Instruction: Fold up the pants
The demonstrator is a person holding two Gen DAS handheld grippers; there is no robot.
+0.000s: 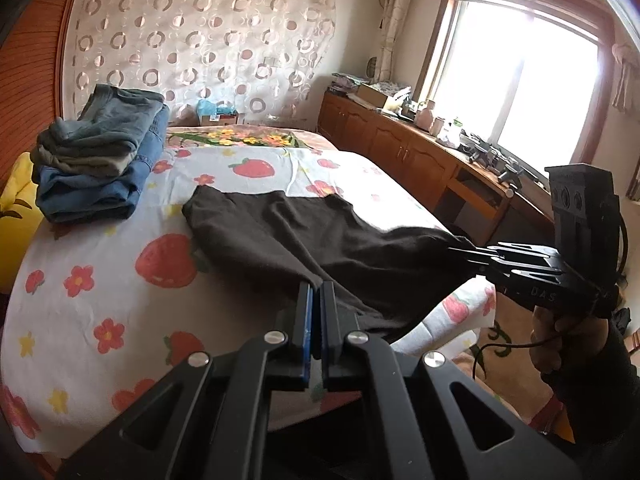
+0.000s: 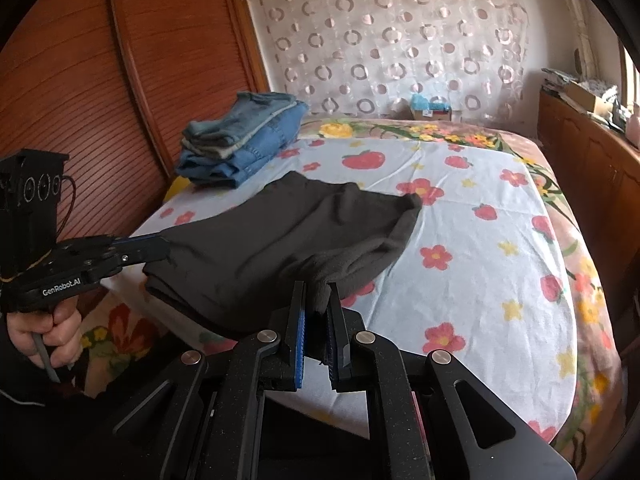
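You are pinching the pants [image 2: 288, 236] with both hand-held grippers, left [image 1: 316, 292] and right [image 2: 318, 300], each nearly closed on cloth; thin bites are risking slippage toward the bed [image 2: 480, 280].

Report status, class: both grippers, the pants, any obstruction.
Left gripper and right gripper both shut on dark pants. Near edge lifted, far end on bedsheet. Folded jeans stack well clear.
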